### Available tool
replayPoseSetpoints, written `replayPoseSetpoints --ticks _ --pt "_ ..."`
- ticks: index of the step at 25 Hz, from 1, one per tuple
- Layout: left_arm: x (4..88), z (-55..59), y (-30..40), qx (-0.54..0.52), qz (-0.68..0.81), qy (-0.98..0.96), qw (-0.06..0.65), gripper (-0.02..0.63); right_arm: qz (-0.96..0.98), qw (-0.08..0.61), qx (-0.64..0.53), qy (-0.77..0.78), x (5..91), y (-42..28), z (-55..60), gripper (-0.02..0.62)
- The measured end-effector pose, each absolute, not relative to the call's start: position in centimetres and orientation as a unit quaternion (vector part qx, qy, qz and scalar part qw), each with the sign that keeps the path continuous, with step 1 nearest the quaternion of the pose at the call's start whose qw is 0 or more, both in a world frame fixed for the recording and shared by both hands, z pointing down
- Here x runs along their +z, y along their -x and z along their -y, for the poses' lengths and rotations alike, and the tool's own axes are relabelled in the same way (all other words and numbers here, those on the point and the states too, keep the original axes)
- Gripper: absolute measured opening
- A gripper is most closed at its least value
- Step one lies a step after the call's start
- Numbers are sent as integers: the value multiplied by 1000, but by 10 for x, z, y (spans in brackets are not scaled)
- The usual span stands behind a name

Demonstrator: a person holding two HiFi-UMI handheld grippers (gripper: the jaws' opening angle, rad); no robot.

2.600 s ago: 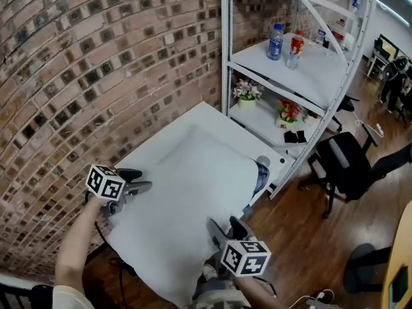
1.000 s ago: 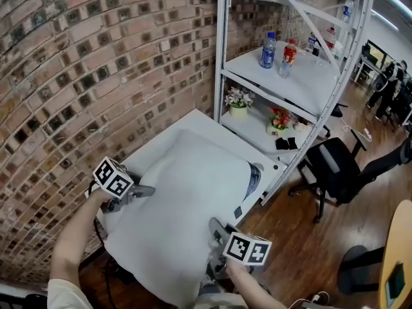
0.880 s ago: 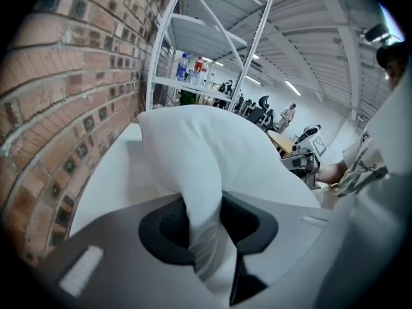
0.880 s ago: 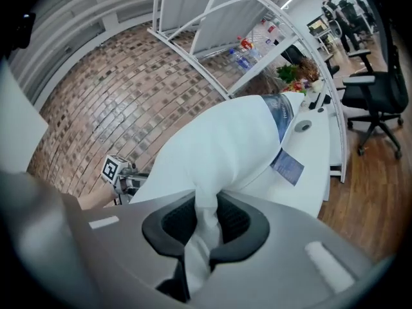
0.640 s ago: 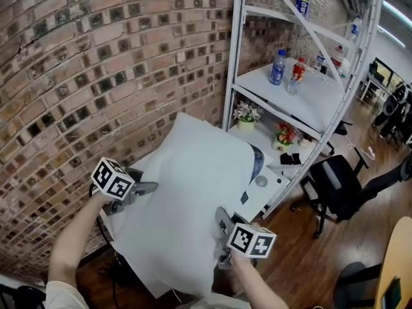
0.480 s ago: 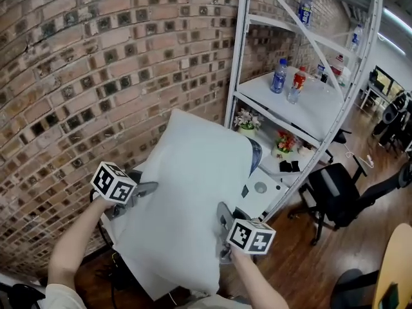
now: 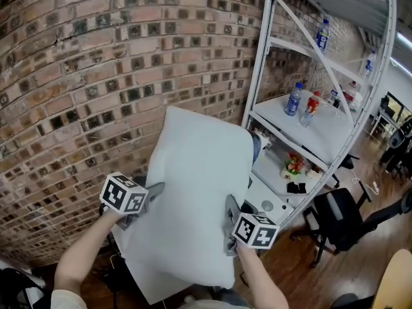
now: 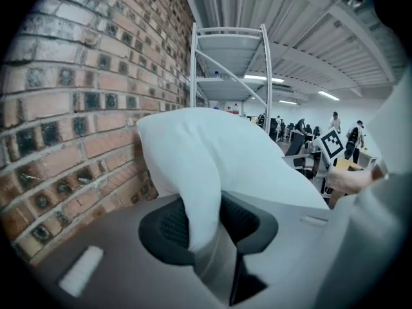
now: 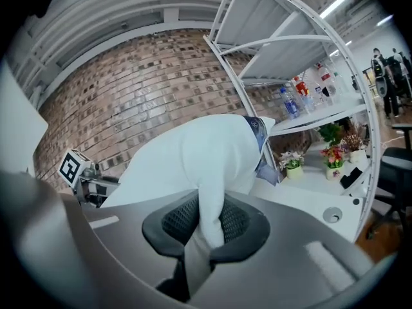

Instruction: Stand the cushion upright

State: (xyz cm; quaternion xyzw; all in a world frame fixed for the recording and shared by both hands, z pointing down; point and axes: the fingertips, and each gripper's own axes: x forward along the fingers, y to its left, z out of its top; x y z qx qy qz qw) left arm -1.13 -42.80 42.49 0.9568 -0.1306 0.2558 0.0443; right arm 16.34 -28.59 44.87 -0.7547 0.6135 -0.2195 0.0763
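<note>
cushion [image 7: 198,192]: white, tilted up on end by brick wall [image 7: 77,95] | left gripper [image 7: 154,192]: clamped on its left edge | right gripper [image 7: 229,212]: clamped on its right edge

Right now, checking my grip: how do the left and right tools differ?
The left tool pinches the white fabric cushion on its edge nearer the brick wall; the right tool, the edge nearer the white shelving. The left tool bites a thicker fold than the right tool. Both are shut on it.
</note>
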Motion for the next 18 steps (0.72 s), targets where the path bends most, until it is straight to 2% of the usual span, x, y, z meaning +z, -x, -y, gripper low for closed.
replayPoseSetpoints --ticks 9,18 --pt "378 424 29 158 262 -952 -2 117 -658 74 -136 737 413 -170 316 52" --pt "347 440 26 71 369 -926 -35 117 -697 42 -19 715 375 -192 373 52"
